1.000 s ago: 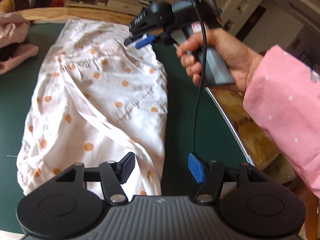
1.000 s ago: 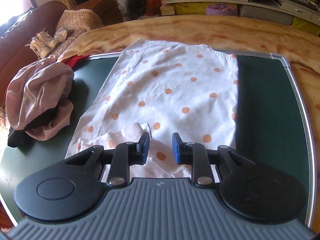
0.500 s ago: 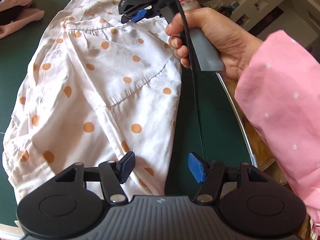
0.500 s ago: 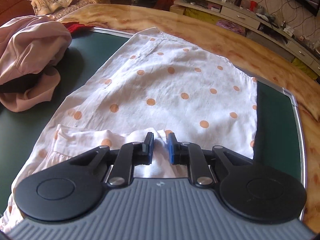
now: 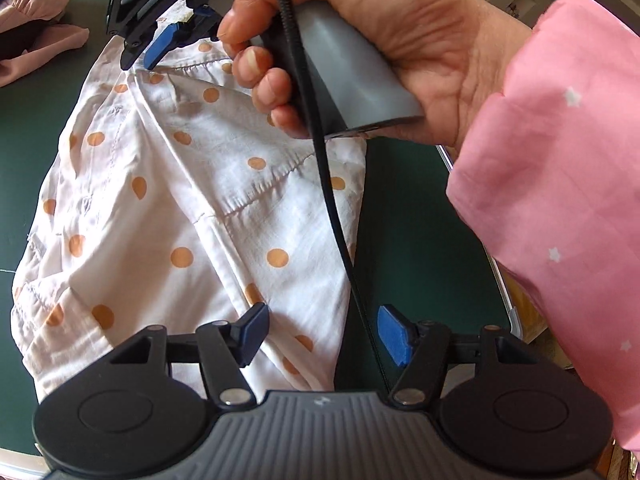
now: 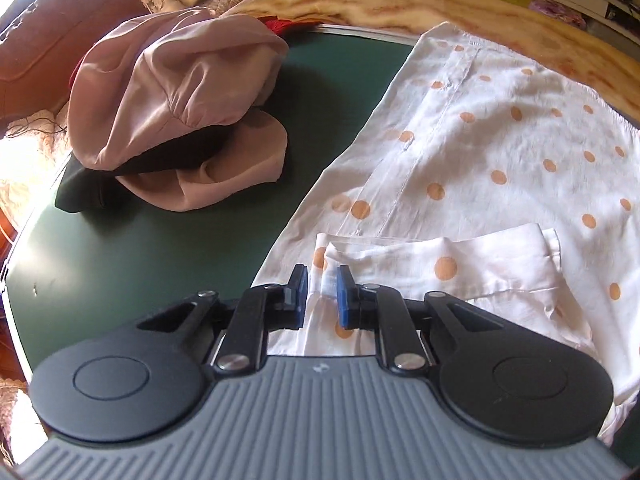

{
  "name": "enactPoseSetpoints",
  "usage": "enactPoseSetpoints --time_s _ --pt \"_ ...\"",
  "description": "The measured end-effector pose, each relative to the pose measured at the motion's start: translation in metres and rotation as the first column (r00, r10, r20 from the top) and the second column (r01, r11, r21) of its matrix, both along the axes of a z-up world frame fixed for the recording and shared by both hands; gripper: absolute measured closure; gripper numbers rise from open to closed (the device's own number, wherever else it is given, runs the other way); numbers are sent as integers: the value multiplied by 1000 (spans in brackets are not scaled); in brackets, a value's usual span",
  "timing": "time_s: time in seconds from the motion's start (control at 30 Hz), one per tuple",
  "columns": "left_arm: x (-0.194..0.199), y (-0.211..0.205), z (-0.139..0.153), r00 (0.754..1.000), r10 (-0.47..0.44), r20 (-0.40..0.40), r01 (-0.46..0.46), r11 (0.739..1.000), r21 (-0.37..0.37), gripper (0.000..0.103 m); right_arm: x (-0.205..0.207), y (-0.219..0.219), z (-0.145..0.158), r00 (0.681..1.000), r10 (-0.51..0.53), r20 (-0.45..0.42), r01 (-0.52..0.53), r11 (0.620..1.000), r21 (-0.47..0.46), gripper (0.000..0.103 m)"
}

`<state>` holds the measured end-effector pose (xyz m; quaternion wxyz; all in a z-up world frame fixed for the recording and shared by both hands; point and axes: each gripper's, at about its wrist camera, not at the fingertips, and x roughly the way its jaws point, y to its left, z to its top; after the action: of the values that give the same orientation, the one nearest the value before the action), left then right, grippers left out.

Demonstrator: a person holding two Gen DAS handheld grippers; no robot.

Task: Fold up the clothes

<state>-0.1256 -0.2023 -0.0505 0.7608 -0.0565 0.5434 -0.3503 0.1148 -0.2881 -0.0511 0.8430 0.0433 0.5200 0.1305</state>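
Note:
A white garment with orange dots [image 5: 192,208] lies on the dark green mat [image 5: 404,248]. It also fills the right of the right wrist view [image 6: 500,152], with a sleeve [image 6: 440,264] folded across its body. My left gripper [image 5: 320,330] is open over the garment's near right edge, holding nothing. My right gripper [image 6: 321,296] has its jaws a little apart around the sleeve's end. It shows in the left wrist view [image 5: 160,40] at the garment's far left part, held by a hand in a pink sleeve [image 5: 560,184].
A heap of pink and black clothes [image 6: 176,108] lies on the mat's left side and shows in the left wrist view [image 5: 36,40]. The mat's metal rim [image 5: 502,280] and the wooden table [image 6: 400,4] border it. A black cable [image 5: 332,216] hangs from the right gripper.
My right gripper carried the sleeve leftward across the garment, then its jaws parted slightly. My left gripper moved closer over the garment, still open.

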Motion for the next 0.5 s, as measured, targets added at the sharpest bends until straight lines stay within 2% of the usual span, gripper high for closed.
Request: enactPoseSetpoints --time_s 0.07,0.13,0.23,0.43,0.5 --pt "0 0 1 1000 -1 0 1 1000 0 36 1 3 -2 1000 -16 10 16 1000 -23 96" --pt "-2 -1 1 1000 -8 6 8 1000 6 36 0 0 2 999 -39 27 39 999 -16 100" --pt "-4 -1 3 1000 -13 12 12 1000 12 36 1 -4 9 997 -51 53 50 999 11 101" --pt "-11 -6 7 999 -33 43 31 998 46 36 7 3 4 998 -47 49 43 996 73 101" --pt "-14 -8 8 998 -41 55 38 997 60 35 10 9 -2 999 -40 26 38 998 53 101"
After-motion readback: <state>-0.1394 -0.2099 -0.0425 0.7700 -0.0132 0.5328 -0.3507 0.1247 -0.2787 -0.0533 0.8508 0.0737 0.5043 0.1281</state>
